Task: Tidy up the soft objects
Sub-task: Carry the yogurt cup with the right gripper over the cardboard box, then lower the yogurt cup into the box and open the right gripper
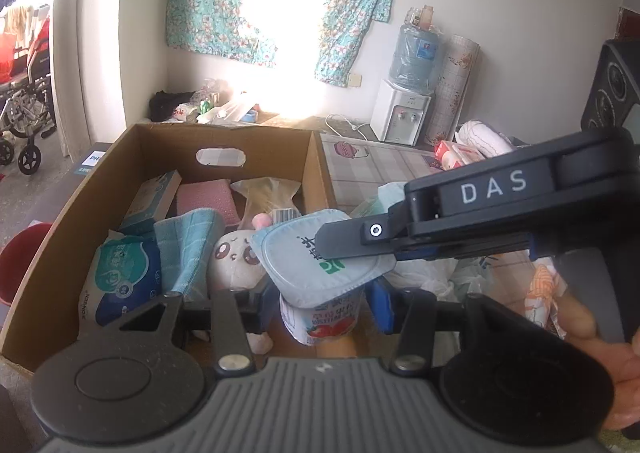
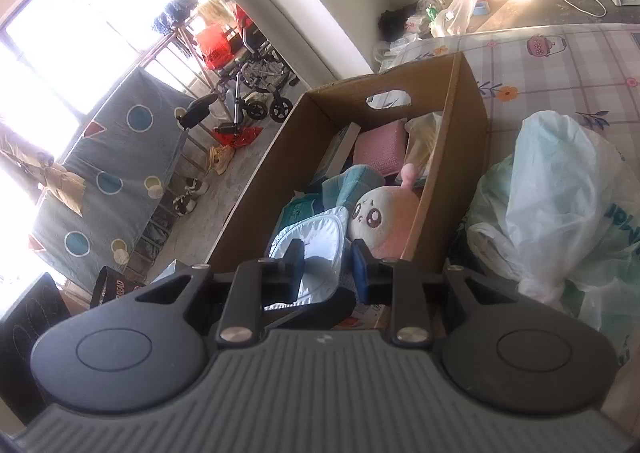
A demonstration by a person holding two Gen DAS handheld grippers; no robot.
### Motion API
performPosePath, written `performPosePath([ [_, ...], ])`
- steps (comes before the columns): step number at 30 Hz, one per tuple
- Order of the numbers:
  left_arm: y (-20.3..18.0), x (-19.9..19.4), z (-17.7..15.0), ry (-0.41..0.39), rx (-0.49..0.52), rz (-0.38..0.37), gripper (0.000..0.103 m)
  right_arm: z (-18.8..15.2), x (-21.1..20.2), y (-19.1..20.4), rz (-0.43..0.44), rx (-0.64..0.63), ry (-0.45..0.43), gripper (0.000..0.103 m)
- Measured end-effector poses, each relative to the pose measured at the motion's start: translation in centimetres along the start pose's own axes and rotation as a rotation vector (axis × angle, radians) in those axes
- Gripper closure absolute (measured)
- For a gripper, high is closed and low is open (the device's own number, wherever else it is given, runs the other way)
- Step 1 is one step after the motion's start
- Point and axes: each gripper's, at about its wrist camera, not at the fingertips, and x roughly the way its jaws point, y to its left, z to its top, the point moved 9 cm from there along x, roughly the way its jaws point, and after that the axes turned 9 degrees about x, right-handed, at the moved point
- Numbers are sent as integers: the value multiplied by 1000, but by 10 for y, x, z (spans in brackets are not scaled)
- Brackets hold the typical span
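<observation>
Both grippers clamp one yogurt cup over the box: left gripper on its body, right gripper pinching the lid, probably for steadiness.

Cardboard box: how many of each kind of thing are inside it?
Plush toy: 1
Towel: 1
Pink pad: 1
Pack of wipes: 1
Small carton: 1
Plastic bag: 1
Total: 6
The yogurt cup is held above the others, so it is not counted.
</observation>
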Motion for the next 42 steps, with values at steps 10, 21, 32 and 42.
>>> performPosePath([
  [10,25,18,-54,166,-120,-170,55,-29,56,-6,-147,-27,224,76],
  [21,34,24,-65,222,-162,-254,51,-31,72,-8,-217,-75,338,61],
  [32,46,13,-54,162,-163,-198,50,-19,58,-5,-150,-36,266,55],
  [42,69,49,-47,235,-214,-122,44,-5,-7,-24,-32,90,86,51],
])
